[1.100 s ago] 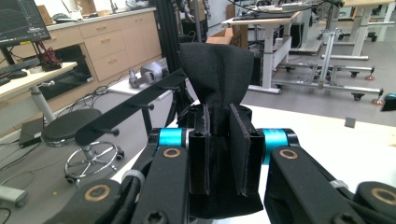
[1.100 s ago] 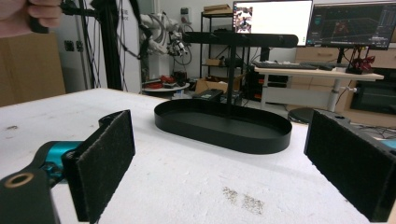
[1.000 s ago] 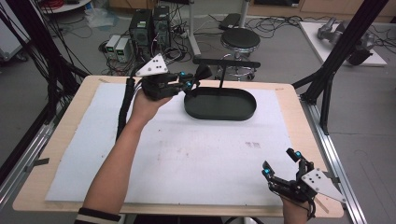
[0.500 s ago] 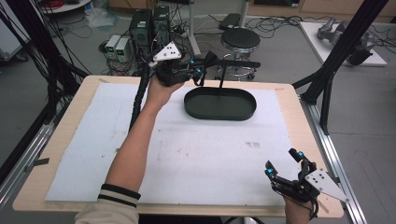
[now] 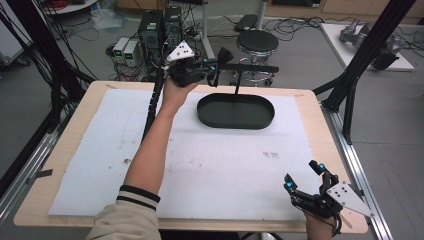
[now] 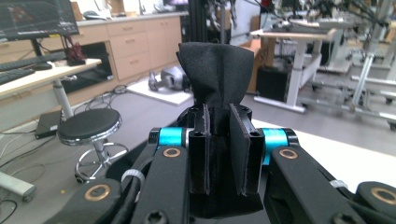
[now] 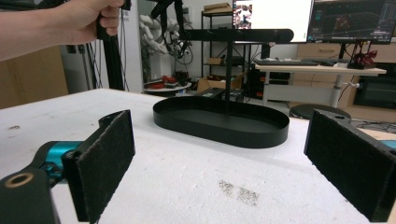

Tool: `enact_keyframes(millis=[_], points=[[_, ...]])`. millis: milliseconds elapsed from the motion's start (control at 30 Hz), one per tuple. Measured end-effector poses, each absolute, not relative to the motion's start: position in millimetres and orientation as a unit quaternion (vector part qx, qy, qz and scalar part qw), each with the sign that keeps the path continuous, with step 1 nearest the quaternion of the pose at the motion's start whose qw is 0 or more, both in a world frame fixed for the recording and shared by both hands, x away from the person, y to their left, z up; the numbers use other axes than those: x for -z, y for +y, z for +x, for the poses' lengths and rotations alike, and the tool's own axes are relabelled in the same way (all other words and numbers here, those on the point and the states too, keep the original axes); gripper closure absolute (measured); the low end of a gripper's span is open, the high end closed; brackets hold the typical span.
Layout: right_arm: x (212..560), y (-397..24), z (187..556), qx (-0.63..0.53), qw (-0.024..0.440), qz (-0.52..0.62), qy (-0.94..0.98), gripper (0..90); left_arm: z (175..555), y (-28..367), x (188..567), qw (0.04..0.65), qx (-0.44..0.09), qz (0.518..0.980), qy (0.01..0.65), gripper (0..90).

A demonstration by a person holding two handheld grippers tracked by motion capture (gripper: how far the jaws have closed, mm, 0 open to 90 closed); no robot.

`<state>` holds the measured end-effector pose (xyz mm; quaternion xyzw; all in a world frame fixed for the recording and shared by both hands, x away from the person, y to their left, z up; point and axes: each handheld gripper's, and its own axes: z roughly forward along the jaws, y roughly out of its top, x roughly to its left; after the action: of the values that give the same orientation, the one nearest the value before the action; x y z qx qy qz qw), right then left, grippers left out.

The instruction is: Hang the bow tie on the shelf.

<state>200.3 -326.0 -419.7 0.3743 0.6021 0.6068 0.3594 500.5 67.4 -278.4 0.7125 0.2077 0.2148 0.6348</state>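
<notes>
Cables, computer boxes [image 5: 152, 30] and a round stool [image 5: 256, 44] crowd the grey floor behind the wooden bench [image 5: 100, 97], which carries a white sheet [image 5: 220, 165] over most of its top. At the far edge of the bench the left gripper [image 5: 212, 70] is held up in the air by a hand [image 5: 175, 92], its arm reaching in from the bottom of the high view, a striped cuff [image 5: 140, 196] at the sleeve. Its jaws are clamped on a piece of black cloth [image 6: 215, 70]; in the left gripper view the cloth rises from between the two pads and flares out above them, with the stool [image 6: 88, 126] and wooden cabinets [image 6: 135, 46] beyond. The cloth sits just beside the left end of a black bar [image 5: 252, 68] that tops a thin post standing in an oval black tray [image 5: 236, 111]; whether cloth and bar touch cannot be told. The tray lies on the far middle of the sheet, well apart from the right gripper [image 5: 305, 178], which rests low at the near right corner of the bench. That gripper's jaws stand wide apart with nothing between them; in the right gripper view its two pads [image 7: 105, 163] frame the tray [image 7: 222, 121], the post and bar [image 7: 238, 35], and the other hand [image 7: 86, 18] at upper left. A small grey smudge [image 7: 238, 192] marks the sheet between the right gripper and the tray.
</notes>
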Motion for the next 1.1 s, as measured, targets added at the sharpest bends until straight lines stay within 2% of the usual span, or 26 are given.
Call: enact_keyframes(millis=[500,633,700,733,867,933,1033,1100], points=[[419,-322,199,-0.605,0.356,0.372,0.607,7.7,518,83,294,0.623,-0.241,0.696,0.262,77.8],[419,-321,199,-0.606,0.356,0.37,0.608,7.7,519,93,303,0.62,-0.249,0.687,0.286,75.4],[419,-321,200,-0.606,0.356,0.37,0.608,7.7,518,99,307,0.621,-0.25,0.678,0.304,61.1],[419,-321,200,-0.606,0.356,0.37,0.608,7.7,517,102,308,0.621,-0.25,0.676,0.307,61.1],[418,-320,199,-0.608,0.354,0.37,0.607,7.7,510,117,308,0.617,-0.26,0.664,0.332,33.6],[418,-320,199,-0.609,0.356,0.368,0.606,7.7,502,125,306,0.62,-0.27,0.658,0.329,30.3],[417,-319,199,-0.61,0.357,0.366,0.606,7.7,488,139,301,0.627,-0.274,0.651,0.328,18.0],[417,-318,198,-0.61,0.356,0.365,0.607,7.7,476,150,299,0.633,-0.277,0.646,0.325,16.0]])
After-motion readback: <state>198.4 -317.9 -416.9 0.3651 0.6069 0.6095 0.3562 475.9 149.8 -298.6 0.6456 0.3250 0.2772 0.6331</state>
